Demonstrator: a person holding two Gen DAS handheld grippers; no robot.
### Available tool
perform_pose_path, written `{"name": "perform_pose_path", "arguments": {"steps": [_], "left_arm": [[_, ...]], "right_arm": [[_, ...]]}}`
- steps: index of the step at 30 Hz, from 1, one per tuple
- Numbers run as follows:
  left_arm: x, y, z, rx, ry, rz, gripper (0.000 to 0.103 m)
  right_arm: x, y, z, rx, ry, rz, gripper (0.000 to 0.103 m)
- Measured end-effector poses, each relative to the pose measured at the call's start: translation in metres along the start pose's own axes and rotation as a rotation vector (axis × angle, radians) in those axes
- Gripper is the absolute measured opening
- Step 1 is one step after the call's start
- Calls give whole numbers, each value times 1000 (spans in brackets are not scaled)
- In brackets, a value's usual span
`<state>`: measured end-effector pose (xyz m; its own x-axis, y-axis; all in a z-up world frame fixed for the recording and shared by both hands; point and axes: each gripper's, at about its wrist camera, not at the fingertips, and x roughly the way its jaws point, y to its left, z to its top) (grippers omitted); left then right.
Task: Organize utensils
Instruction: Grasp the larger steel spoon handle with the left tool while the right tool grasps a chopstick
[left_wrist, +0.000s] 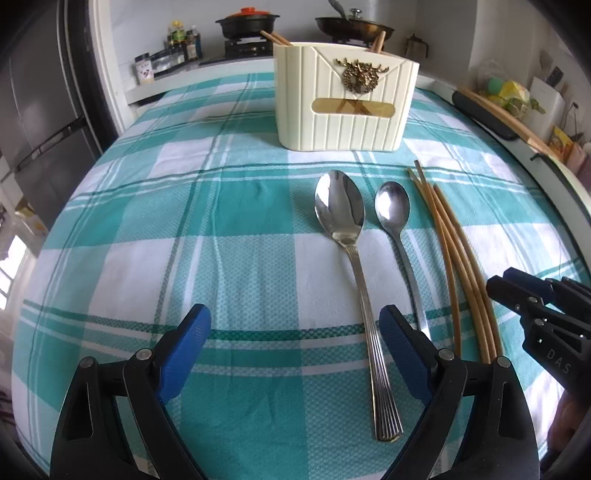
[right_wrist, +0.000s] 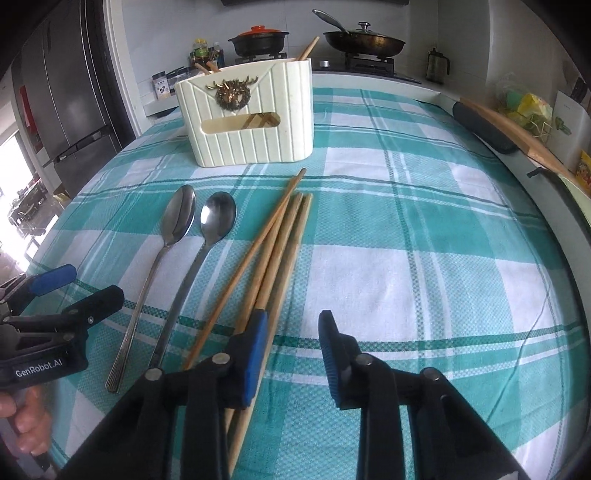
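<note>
The left gripper (left_wrist: 295, 325) stands wide open and empty; the right gripper (right_wrist: 293, 332) is part open, holding nothing. The chopsticks (right_wrist: 273, 251) beside its left finger are light, stiff and thin: pinch mid-shaft. The spoons (left_wrist: 354, 236) on the table (left_wrist: 229, 229) are smooth steel, likely slippery: grip the handles. The holder (left_wrist: 343, 99) stands beyond.

The table carries a teal-and-white checked cloth (left_wrist: 229, 229). A cream utensil holder (left_wrist: 345, 99) stands on it. Just before the holder lie two spoons (left_wrist: 351, 243) and, beside them, loose chopsticks (left_wrist: 454, 243).
</note>
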<state>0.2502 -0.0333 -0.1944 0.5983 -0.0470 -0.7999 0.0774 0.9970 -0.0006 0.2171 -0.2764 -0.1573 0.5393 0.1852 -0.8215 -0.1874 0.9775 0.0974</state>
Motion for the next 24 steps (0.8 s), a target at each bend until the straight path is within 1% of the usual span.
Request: {"name": "perform_pose_path", "arguments": {"steps": [2,4,5,7,8,9,10,12,13,17,21,24], "left_arm": [[5,-5,1,19,4,2,92],[12,-10,2,38,16,15,88],[15,-11,2,44,25,14,83],[17,-12,2,34,24,-7,77],[17,-13,2,34,20,-12,71],[16,-15,2,44,13,-14,59],[15,-18,2,60,3,-8,50],[13,-23,2,88,-4,2,9],[13,-25,2,93,-5,11,6],[12,-20,-1,74,-10,25,6],[9,-6,-3,40,-6,61,5],[6,10,-6,18,1,72,6]], "right_arm": [[5,2,2,-5,10,11,24],[9,4,4,-24,25,2,20],[11,4,4,-27,30,2,18],[11,4,5,-37,27,1,16],[11,4,5,-42,24,1,16],[12,4,5,-42,20,-2,12],[12,2,5,-38,16,-9,8],[11,-2,5,-16,7,-14,7],[11,-5,4,-8,3,-14,7],[8,-13,1,10,-6,-39,6],[3,-27,-4,37,-9,-67,6],[-3,-39,-9,55,-5,-88,6]]}}
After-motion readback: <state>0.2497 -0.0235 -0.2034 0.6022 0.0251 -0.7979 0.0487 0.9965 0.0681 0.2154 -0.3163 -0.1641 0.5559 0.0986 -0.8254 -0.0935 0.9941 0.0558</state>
